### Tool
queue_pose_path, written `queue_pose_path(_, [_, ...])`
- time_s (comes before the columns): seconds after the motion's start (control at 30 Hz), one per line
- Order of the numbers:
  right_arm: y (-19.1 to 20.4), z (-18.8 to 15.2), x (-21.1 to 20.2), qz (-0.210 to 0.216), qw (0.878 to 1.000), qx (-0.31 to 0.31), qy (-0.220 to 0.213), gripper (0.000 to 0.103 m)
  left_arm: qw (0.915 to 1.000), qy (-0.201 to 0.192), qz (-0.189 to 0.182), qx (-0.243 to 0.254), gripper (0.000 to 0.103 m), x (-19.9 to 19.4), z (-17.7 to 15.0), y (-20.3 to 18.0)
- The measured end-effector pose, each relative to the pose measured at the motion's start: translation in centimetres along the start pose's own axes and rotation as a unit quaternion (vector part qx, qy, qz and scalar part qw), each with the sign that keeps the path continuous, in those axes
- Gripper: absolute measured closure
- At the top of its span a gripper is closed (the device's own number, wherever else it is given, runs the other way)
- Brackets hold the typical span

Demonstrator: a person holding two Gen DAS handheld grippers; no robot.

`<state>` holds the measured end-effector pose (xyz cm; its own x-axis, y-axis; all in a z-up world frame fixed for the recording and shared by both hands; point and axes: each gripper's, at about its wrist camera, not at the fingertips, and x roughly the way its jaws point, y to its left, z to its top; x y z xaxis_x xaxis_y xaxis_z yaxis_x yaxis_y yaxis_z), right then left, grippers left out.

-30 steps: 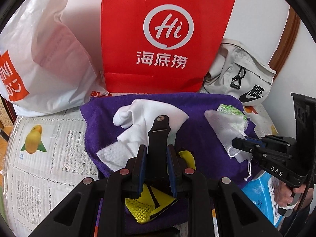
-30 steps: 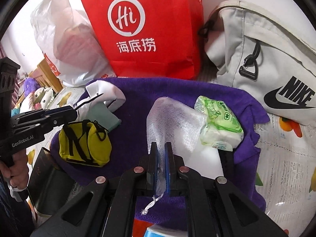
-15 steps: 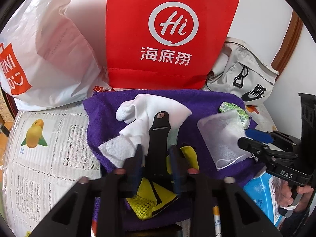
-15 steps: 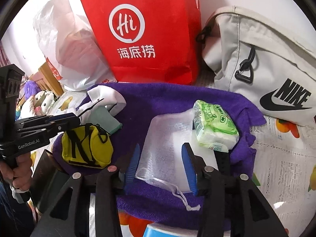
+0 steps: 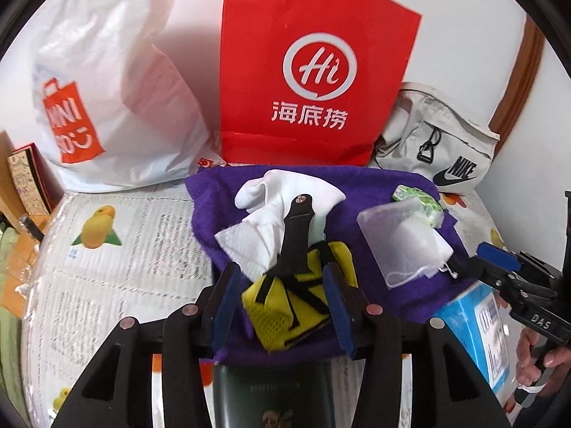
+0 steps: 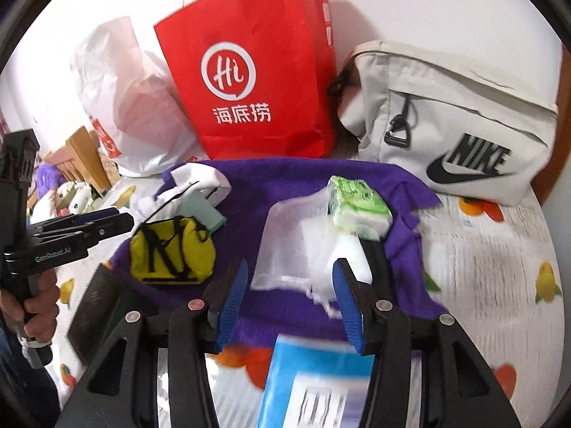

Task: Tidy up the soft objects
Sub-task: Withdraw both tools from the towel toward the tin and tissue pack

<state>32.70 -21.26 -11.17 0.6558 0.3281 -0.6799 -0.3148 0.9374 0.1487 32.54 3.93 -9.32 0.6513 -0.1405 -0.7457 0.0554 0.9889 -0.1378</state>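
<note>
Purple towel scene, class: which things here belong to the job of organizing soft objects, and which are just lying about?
Belong to the job:
purple towel
white sock
yellow mesh pouch
white mesh bag
green tissue pack

Lying about:
red paper bag
white plastic bag
grey Nike bag
blue box

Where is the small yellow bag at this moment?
The yellow bag lies on the purple towel, near its front-left part, just below the white sock, between the left gripper's open fingers.

White wall (image 5: 464,18) behind; brown wood trim (image 5: 517,82) right; bright daylight.

Both wrist views look down, near, on one purple towel (image 5: 374,185).
</note>
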Motion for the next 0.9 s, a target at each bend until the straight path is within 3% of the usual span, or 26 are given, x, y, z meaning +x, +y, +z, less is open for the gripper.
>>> queue_pose_path(0.2, [0.9, -3.5, -4.7, 0.008, 1.0, 0.015, -0.013, 0.047, 0.9999, -0.006, -0.008, 0.006, 0.057, -3.6, -2.1, -0.5])
queue_pose_path(0.5, [3.1, -11.6, -10.8, 0.021, 0.999, 0.026, -0.003, 0.047, 0.9995, -0.003, -0.033, -0.003, 0.057, -8.0, -6.7, -1.1])
queue_pose_path(0.57, [3.9, -13.4, -11.5, 0.019, 1.0, 0.019, 0.001, 0.042, 0.9992, -0.001, -0.039, -0.006, 0.057, -8.6, -7.6, -1.0])
queue_pose_path(0.77, [4.0, -18.1, -9.9, 0.009, 0.998, 0.044, 0.037, 0.04, 0.9993, 0.01, -0.036, -0.003, 0.057, -9.6, -11.0, -1.1])
queue_pose_path(0.9, [3.4, -18.7, -8.2, 0.004, 0.996, 0.074, 0.044, 0.04, 0.9989, 0.026, -0.038, -0.007, 0.055, -9.1, -13.0, -0.8])
